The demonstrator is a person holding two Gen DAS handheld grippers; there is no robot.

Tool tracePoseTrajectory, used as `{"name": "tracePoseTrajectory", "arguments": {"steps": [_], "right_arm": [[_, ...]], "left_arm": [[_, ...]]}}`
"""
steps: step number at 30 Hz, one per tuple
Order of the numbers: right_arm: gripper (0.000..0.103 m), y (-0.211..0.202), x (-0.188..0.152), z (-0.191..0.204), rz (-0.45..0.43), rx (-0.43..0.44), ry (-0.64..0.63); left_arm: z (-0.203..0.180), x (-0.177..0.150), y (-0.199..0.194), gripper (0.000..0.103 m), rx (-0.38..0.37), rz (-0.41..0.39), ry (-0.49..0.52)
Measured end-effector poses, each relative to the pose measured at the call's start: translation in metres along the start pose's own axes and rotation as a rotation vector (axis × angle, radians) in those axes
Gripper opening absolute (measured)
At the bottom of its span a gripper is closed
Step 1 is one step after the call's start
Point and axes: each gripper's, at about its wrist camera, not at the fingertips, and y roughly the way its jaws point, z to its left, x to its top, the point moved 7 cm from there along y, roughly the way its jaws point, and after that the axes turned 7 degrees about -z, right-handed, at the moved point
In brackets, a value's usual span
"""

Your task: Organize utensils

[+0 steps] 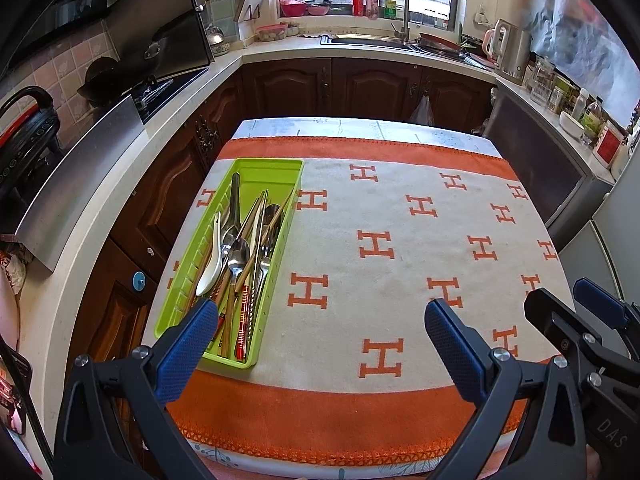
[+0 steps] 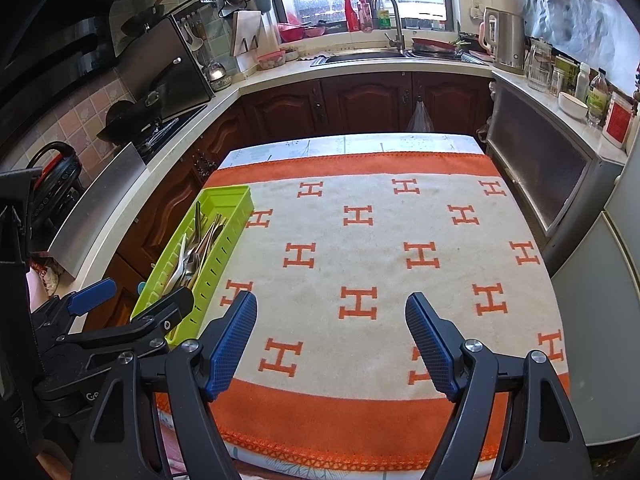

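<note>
The left gripper point(image 1: 320, 328) and right gripper point(image 2: 331, 332), both black-framed with blue textured pads, hang wide apart and empty above the cream towel with orange H motifs point(image 1: 400, 216). Beyond, at the towel's left edge, the lime-green slotted plastic tray point(image 1: 280, 168) holds mixed steel spoons, a white ceramic spoon point(image 1: 211, 268) and chopsticks. Judged stage: all utensils lie in the tray, either before sorting begins or after gathering; any next move calls for the left gripper to reach into the tray.

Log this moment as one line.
left tool: open, empty | right tool: open, empty | utensils: in green tray | cloth: bare
</note>
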Motion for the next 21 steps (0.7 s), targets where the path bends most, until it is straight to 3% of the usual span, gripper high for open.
{"name": "tracePoseTrajectory", "arguments": {"steps": [21], "right_arm": [[0.078, 0.014, -0.003, 0.001, 0.014, 0.005, 0.008]], "left_arm": [[0.002, -0.003, 0.007, 0.102, 0.006, 0.01, 0.008]]}}
